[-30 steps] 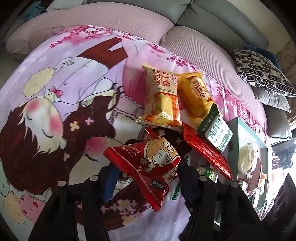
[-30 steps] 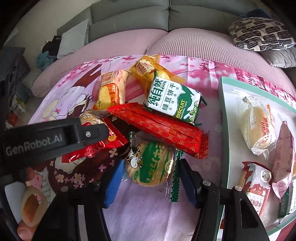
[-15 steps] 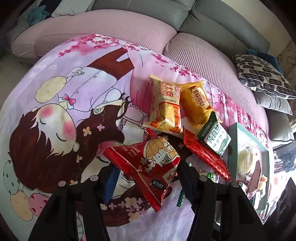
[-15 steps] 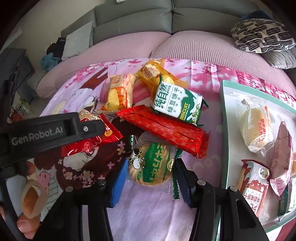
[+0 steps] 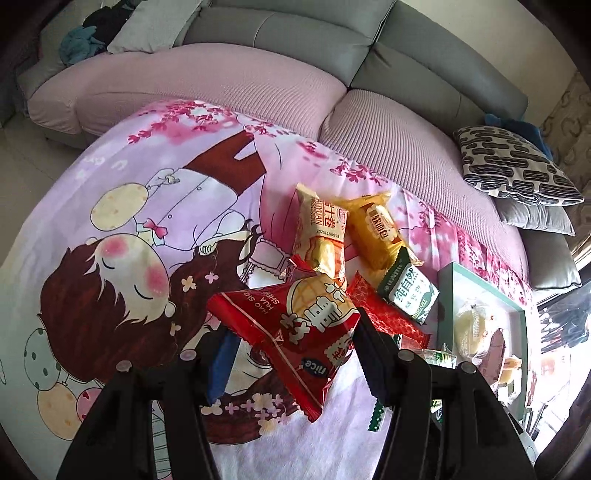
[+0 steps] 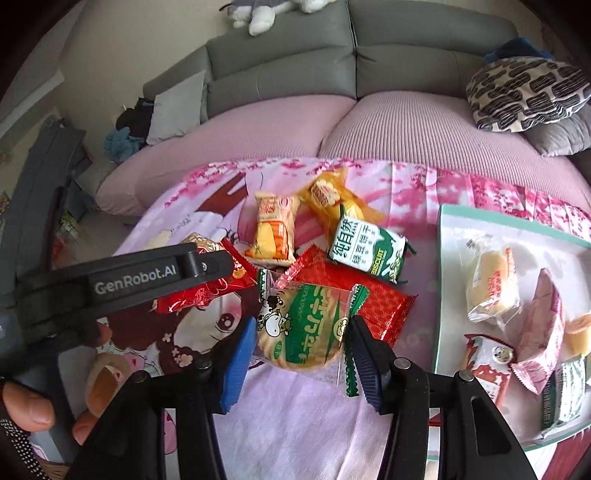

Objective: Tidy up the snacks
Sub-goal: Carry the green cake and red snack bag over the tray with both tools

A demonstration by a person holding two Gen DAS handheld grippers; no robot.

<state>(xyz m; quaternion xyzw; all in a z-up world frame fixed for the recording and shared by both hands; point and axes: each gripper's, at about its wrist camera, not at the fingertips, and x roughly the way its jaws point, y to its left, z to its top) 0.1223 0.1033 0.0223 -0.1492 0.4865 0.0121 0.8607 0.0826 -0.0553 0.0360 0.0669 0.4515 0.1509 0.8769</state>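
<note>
Glossy red foil snack bag [image 5: 295, 332], crinkled, is clamped in the left hand-held gripper [image 5: 291, 354]; the right hand-held gripper [image 6: 299, 350], jaws just narrowed, pinches a round green-wrapped biscuit [image 6: 303, 328] above the printed cloth [image 5: 110, 229] near the flat tray [image 6: 443, 266].

Home living room. Grey leather sectional sofa [image 6: 354, 70] running along back wall, pink ribbed fabric cover [image 5: 207, 96] lying over its seats. Black-and-white patterned throw pillow [image 6: 524, 92] leaning on plain grey cushion [image 6: 557, 136]. Plush toy [image 6: 266, 14] sitting on sofa top. Cartoon-girl printed pink cloth [image 5: 110, 258] covering bench. Clothes pile [image 6: 129, 129] lying at sofa end.
</note>
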